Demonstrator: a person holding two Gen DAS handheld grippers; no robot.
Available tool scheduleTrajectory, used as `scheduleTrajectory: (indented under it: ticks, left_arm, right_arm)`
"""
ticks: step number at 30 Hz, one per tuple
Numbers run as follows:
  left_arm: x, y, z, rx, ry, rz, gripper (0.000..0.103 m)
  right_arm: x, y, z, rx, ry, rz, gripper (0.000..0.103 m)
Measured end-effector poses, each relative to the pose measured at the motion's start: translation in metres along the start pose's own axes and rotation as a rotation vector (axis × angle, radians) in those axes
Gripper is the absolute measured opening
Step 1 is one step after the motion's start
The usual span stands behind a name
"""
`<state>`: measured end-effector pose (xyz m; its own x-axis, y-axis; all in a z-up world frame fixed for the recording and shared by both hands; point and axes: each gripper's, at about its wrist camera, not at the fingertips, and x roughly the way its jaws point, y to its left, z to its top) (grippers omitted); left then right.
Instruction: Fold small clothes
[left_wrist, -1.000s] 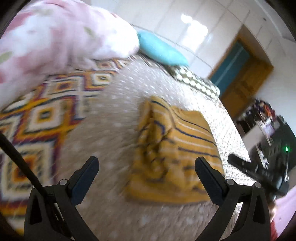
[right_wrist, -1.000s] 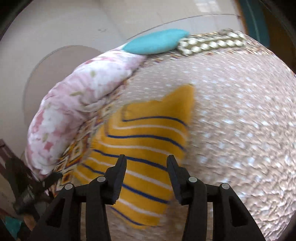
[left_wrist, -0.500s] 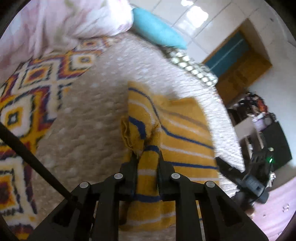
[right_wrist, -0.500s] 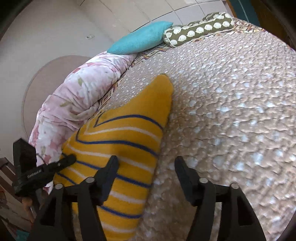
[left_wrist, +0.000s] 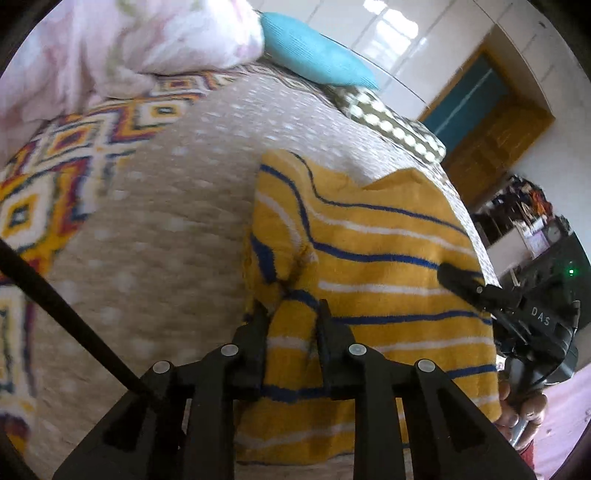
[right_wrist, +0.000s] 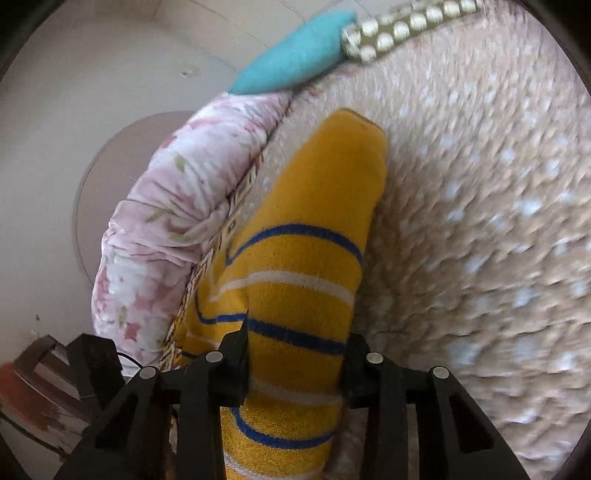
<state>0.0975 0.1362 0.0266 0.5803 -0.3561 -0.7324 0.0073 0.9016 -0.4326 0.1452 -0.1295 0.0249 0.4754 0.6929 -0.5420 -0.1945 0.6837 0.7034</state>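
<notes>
A yellow garment (left_wrist: 369, 258) with blue and white stripes is lying on a beige dotted bedspread (left_wrist: 166, 221), near a pink floral quilt (left_wrist: 129, 40), a turquoise pillow (left_wrist: 317, 55) and a green spotted pillow (left_wrist: 388, 122) at the far edge. The left gripper (left_wrist: 291, 332) is pinching a bunched fold at the garment's near edge, its jaws easing slightly apart while cloth is still filling the narrow gap. The right gripper (right_wrist: 295, 354) is closing around the garment's other end, the cloth sitting between its fingers (right_wrist: 236, 354) and touching both of them.
</notes>
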Motion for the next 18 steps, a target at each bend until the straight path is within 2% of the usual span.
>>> scheduleTrajectory:
  ticks: [3, 5, 7, 8, 9, 10, 11, 14, 16, 18]
  left_arm:
    - [0.019, -0.033, -0.004, 0.013, 0.037, -0.06, 0.022]
    - [0.03, -0.056, -0.008, 0.042, 0.05, -0.078, 0.022]
    - [0.04, -0.077, -0.012, 0.076, 0.053, -0.072, 0.026]
    - [0.045, -0.088, -0.014, 0.095, 0.049, -0.054, 0.036]
    - [0.049, -0.095, -0.016, 0.11, 0.043, -0.033, 0.052]
    - [0.052, -0.099, -0.019, 0.119, 0.041, -0.021, 0.059]
    - [0.058, -0.102, -0.02, 0.122, 0.051, -0.025, 0.066]
    - [0.056, -0.097, -0.023, 0.113, 0.073, -0.037, 0.068]
    - [0.041, -0.092, -0.025, 0.114, 0.096, -0.047, 0.07]
    - [0.018, -0.084, -0.026, 0.121, 0.082, -0.066, 0.072]
  right_arm:
    - [-0.03, -0.018, 0.006, 0.017, -0.055, -0.031, 0.039]
    - [-0.048, -0.039, 0.012, 0.053, -0.084, -0.055, 0.039]
    - [-0.063, -0.063, 0.017, 0.09, -0.108, -0.087, 0.039]
    - [-0.068, -0.074, 0.019, 0.102, -0.113, -0.101, 0.04]
    - [-0.071, -0.085, 0.021, 0.11, -0.111, -0.117, 0.04]
    - [-0.07, -0.094, 0.022, 0.116, -0.103, -0.131, 0.043]
    - [-0.068, -0.104, 0.021, 0.126, -0.092, -0.143, 0.051]
    - [-0.072, -0.111, 0.018, 0.11, -0.104, -0.172, 0.063]
    - [-0.083, -0.105, 0.017, 0.059, -0.096, -0.228, 0.067]
    - [-0.103, -0.09, 0.015, -0.028, -0.12, -0.299, 0.068]
